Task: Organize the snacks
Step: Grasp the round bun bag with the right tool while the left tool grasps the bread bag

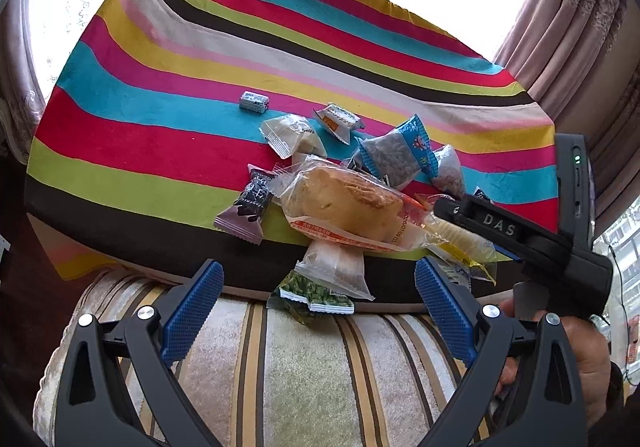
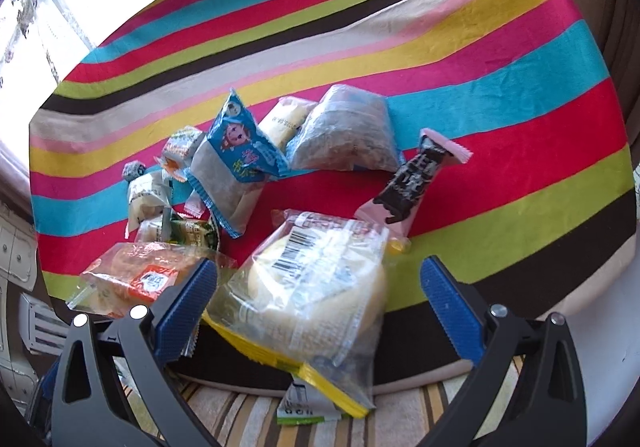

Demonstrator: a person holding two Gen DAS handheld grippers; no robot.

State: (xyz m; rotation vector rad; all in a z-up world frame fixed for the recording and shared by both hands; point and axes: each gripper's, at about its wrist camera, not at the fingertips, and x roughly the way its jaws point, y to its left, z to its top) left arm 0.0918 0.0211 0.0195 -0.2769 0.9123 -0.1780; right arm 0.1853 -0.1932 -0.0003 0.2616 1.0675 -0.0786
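Blue pads of my left gripper [image 1: 318, 301] fill the bottom of the left view, spread wide with nothing between them, hovering over the striped sofa arm [image 1: 280, 367] short of the pile. I judge I keep it open and back because I have not yet chosen a packet. Just above it, a green pea packet [image 1: 310, 297] hangs over the near edge of the striped cloth [image 1: 160, 135], and at centre frame sits the bread in clear wrap [image 1: 344, 203]. The snacks lie heaped at the lower middle of the cloth, unsorted; a small silver sweet [image 1: 253, 102] lies apart at upper left. My right gripper [image 2: 320, 311] is also wide open, its pads either side of a clear bag with a yellow edge [image 2: 308, 299], not pressing it as far as I can tell. That bag overhangs the edge, so it seems the sensible first pick. A pink and black bar [image 2: 412, 183] rests to the right, a blue cartoon packet [image 2: 236, 155] left of centre.
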